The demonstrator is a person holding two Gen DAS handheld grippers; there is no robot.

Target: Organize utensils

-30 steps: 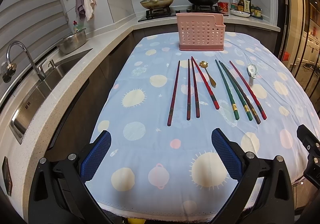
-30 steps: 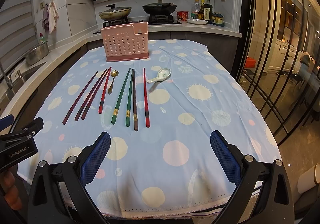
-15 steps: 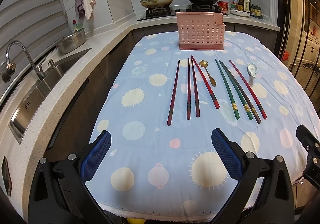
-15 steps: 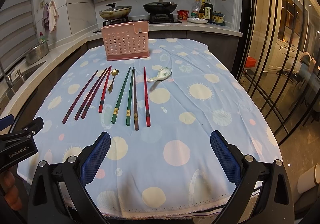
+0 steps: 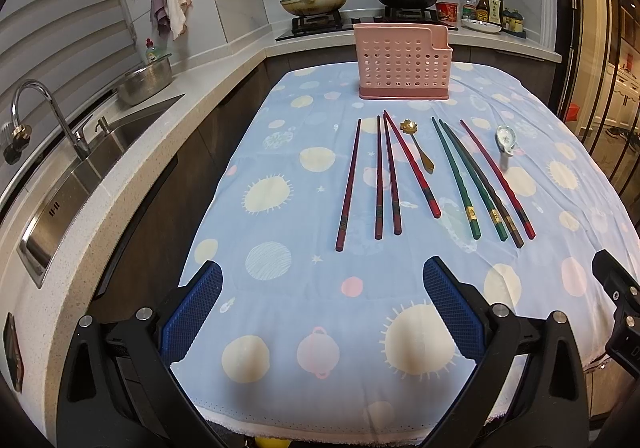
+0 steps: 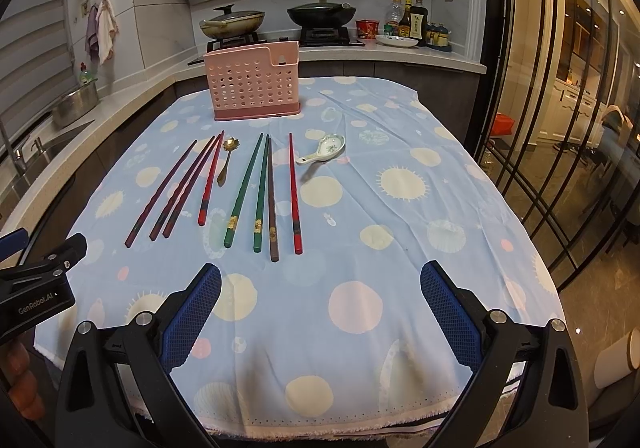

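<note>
Left wrist view: both grippers hover wide apart and empty at the near table edge.
Left gripper (image 5: pixel 322 312), right gripper (image 6: pixel 320 312); chopsticks (image 5: pixel 416 176) and two spoons (image 6: pixel 322 148) lie on the cloth (image 6: pixel 380 248) before the pink holder (image 5: pixel 404 62).

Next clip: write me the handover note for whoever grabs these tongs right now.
Left tongs: open, empty, hovering over the near table edge.
Right tongs: open, empty, also at the near edge.
Pink holder: upright at the far end of the tablecloth; nothing shows above its rim.
Eight chopsticks lie in a row before it, with a gold spoon among them and a ceramic spoon to the right.
Done: nothing.
Left: everything goes into the holder.
</note>
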